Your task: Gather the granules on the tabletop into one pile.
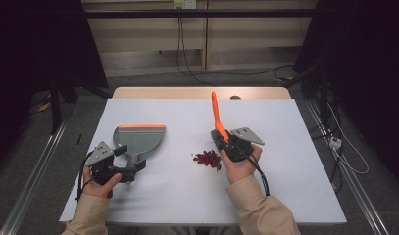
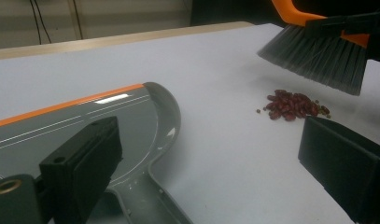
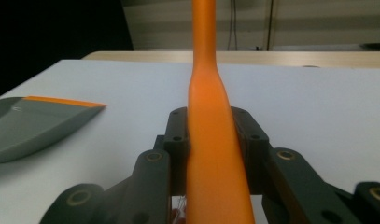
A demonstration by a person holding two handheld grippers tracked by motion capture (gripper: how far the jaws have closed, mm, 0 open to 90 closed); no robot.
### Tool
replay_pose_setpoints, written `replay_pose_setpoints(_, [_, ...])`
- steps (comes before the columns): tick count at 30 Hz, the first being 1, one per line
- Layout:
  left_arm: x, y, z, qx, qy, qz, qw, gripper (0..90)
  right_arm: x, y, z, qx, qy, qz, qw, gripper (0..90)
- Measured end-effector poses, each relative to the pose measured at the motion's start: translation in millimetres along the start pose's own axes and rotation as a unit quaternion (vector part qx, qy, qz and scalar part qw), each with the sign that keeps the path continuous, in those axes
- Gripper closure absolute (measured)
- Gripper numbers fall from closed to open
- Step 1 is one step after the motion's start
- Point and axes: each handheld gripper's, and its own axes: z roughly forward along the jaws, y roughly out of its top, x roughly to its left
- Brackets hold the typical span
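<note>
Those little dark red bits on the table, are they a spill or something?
They look spilled: a small heap of red beans lies loose on the bare table, with a few strays beside it. The right gripper clamps an orange brush above them; the grey dustpan lies flat to the left, apart from them.

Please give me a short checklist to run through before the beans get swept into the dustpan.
1. Right tool clamped on the brush: ok.
2. Bristles raised off the beans: ok.
3. Beans gathered in one pile: ok, a few specks lie loose beside it.
4. Left tool shut on the dustpan handle: not ok, jaws stand open.
5. Dustpan's orange edge facing the beans: not ok, it faces the table's far side.
</note>
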Motion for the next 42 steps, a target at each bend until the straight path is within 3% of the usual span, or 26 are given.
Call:
replay_pose_setpoints(3, [-0.1, 0.0, -0.1, 0.000, -0.001, 0.001, 1.0000, 5.9, 15.2, 3.9, 1.9, -0.006, 0.020, -0.001, 0.9998, 70.8])
replay_pose_setpoints(7, [-0.7, 0.1, -0.2, 0.000, -0.002, 0.001, 1.0000, 5.9, 34.7, 3.8, 8.7, -0.005, 0.058, 0.022, 0.9981, 70.9])
replay_pose_setpoints(10, [0.0, 0.2, -0.7, 0.000, -0.002, 0.002, 1.0000, 5.9, 46.9, -0.2, 14.4, -0.004, 0.076, 0.027, 0.9967, 70.9])
replay_pose_setpoints(13, [0.1, 0.2, -0.7, -0.003, -0.001, 0.000, 1.0000, 5.9, 52.1, -6.2, 21.6, 0.007, 0.087, 0.053, 0.9948, 70.9])
replay_pose_setpoints(18, [0.0, 0.0, 0.0, 0.001, -0.002, 0.003, 1.0000, 5.9, 60.6, -15.4, 31.4, 0.024, 0.091, 0.068, 0.9933, 70.9])
replay_pose_setpoints(20, [-0.1, 0.1, -0.2, 0.000, -0.001, 0.003, 1.0000, 5.9, 62.2, -19.7, 35.5, 0.041, 0.091, 0.083, 0.9916, 70.9])
replay_pose_setpoints(23, [0.1, 0.2, -0.8, -0.002, 0.000, 0.002, 1.0000, 5.9, 62.8, -26.6, 39.6, 0.056, 0.082, 0.081, 0.9918, 70.9])
replay_pose_setpoints(29, [-0.1, 0.2, -0.6, 0.000, 0.000, 0.003, 1.0000, 5.9, 52.4, -28.7, 34.9, 0.058, 0.062, 0.074, 0.9937, 70.7])
replay_pose_setpoints(42, [-0.7, 0.0, -0.1, 0.004, 0.002, 0.003, 1.0000, 5.9, 39.5, -30.0, 23.3, 0.052, 0.048, 0.061, 0.9956, 70.6])
